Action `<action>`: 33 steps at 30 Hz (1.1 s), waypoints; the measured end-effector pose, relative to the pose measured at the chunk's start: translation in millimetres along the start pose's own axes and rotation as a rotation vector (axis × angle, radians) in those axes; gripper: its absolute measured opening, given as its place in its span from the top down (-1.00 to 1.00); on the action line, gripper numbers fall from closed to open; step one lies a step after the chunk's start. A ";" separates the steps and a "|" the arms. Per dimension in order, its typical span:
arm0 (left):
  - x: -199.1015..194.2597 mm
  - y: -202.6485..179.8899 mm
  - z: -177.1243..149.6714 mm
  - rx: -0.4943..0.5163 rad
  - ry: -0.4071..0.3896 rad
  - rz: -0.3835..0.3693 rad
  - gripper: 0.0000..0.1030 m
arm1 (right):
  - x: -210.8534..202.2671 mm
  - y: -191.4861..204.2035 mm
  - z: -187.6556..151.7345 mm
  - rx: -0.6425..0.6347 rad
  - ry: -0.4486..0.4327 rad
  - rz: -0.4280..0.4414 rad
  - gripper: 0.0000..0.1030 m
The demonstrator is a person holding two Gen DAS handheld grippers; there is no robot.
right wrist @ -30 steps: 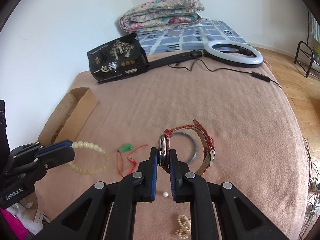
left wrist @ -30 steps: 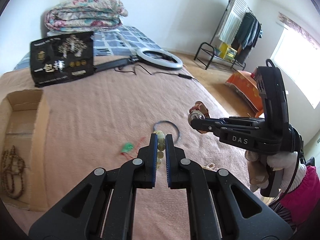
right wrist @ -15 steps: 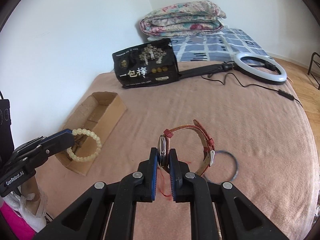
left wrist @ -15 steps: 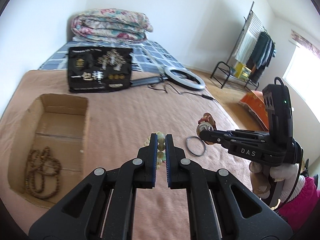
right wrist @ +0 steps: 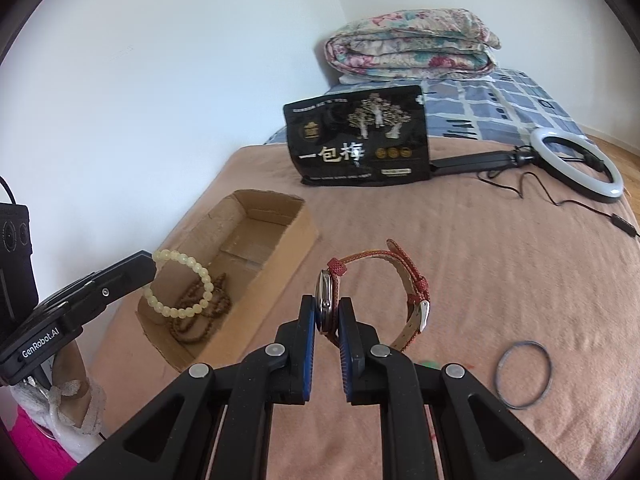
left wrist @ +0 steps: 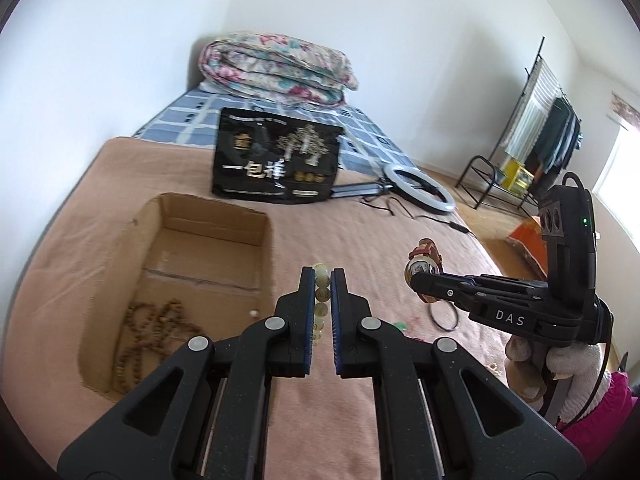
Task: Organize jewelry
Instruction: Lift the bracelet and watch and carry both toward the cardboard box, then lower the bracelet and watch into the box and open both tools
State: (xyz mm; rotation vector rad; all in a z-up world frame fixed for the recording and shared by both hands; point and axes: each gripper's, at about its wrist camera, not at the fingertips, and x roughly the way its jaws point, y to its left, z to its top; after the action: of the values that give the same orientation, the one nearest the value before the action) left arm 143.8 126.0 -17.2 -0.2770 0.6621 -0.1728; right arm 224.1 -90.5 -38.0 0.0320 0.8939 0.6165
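Both grippers angle downward — the left gripper (left wrist: 321, 280) clamps one pale bead bracelet (right wrist: 180, 284), the right gripper (right wrist: 328, 304) one red-strapped watch (right wrist: 380, 288).

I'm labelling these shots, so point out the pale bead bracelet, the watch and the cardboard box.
pale bead bracelet (right wrist: 179, 284), right wrist view, on a bead of the loop.
watch (right wrist: 325, 300), right wrist view, on the case edge.
cardboard box (left wrist: 218, 222), left wrist view, on its far inner wall.

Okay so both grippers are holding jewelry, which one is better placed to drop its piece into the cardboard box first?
Left, probably. The left gripper holds the pale bead bracelet by the cardboard box, seemingly over its near end. The right gripper, clamping the red-strapped watch, sits further out over the blanket.
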 end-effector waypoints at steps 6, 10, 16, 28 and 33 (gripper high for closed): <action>-4.0 26.2 -4.6 -0.025 0.000 0.043 0.90 | 19.3 26.0 7.2 -0.017 0.007 0.034 0.83; -4.1 41.7 -9.3 -0.043 0.012 0.066 0.90 | 31.9 44.2 10.3 -0.036 0.015 0.054 0.83; -5.4 58.1 -14.3 -0.063 0.020 0.091 0.90 | 50.0 69.8 12.8 -0.061 0.027 0.084 0.83; -6.4 86.6 -25.1 -0.099 0.053 0.152 0.90 | 85.7 110.8 9.8 -0.109 0.071 0.123 0.83; -5.8 92.1 -25.4 -0.110 0.061 0.166 0.90 | 95.1 111.6 8.8 -0.110 0.084 0.115 0.83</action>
State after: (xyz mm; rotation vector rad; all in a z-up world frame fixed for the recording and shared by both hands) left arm 129.8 209.7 -61.3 -0.3219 0.7532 0.0139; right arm 220.2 52.8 -70.0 -0.0419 0.9429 0.7777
